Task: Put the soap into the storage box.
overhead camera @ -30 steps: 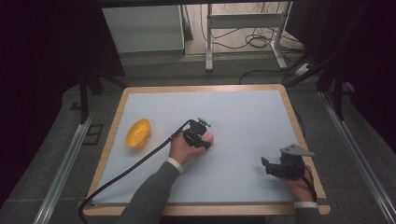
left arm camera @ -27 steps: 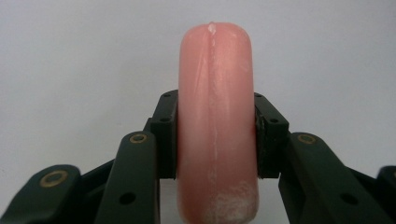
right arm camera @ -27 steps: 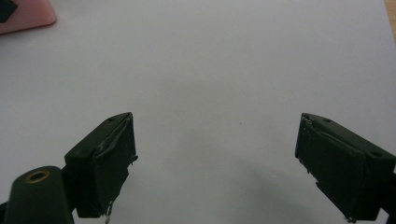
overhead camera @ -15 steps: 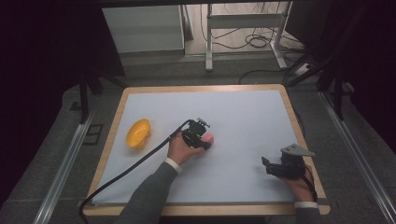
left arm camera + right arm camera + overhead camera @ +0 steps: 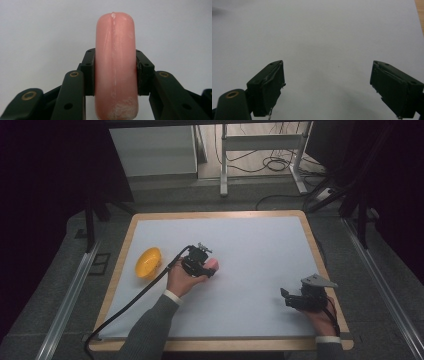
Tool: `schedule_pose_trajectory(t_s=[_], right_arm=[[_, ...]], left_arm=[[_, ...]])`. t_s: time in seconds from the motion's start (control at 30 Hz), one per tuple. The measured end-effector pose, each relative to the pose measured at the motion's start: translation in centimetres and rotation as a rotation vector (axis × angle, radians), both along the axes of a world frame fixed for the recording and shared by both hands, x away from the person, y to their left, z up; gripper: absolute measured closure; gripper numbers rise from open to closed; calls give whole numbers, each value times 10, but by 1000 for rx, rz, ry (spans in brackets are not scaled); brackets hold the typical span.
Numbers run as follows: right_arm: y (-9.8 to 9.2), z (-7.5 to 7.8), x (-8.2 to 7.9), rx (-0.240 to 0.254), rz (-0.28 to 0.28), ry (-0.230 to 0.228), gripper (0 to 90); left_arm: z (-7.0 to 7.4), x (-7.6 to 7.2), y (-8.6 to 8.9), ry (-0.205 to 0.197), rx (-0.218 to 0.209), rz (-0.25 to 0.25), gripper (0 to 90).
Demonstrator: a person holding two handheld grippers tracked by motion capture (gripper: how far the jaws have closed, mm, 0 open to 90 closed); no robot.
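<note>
A pink sausage-shaped piece (image 5: pixel 115 62) stands upright between the jaws of my left gripper (image 5: pixel 115 72), whose pads press on both its sides. In the high view the left gripper (image 5: pixel 206 264) sits in a person's hand over the middle-left of the white mat (image 5: pixel 260 245), with the pink piece (image 5: pixel 213 265) sticking out at its right. A yellow bowl (image 5: pixel 148 262) lies to its left near the mat's edge. My right gripper (image 5: pixel 287 298) rests at the lower right. It is open, and bare mat lies between its jaws (image 5: pixel 328 85).
The wooden table rim (image 5: pixel 215 214) frames the mat. A black cable (image 5: pixel 135 297) trails from the left gripper to the front left corner. Desk legs and loose cables (image 5: pixel 272 165) lie on the floor beyond the far edge.
The left hand with the pink piece has risen a little and shifted left toward the yellow bowl. The right gripper has stayed where it was.
</note>
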State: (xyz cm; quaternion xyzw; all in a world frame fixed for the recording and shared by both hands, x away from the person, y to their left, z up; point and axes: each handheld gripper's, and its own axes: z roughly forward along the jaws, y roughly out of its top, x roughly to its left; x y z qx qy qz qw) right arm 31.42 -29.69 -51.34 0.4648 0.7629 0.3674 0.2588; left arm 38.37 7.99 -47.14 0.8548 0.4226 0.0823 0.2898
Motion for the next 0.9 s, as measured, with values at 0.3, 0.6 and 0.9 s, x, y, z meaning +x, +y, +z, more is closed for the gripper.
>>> schedule_pose_trajectory(t_s=[0.3, 0.6, 0.9], right_arm=[[0, 0, 0, -2, 0, -1, 121], [0, 0, 0, -4, -1, 1, 121], [0, 0, 0, 0, -3, -1, 121]], left_arm=[[11, -4, 23, -29, 7, 34, 601], [19, -7, 44, -45, 12, 61, 601], [27, -10, 62, -50, 6, 83, 602]])
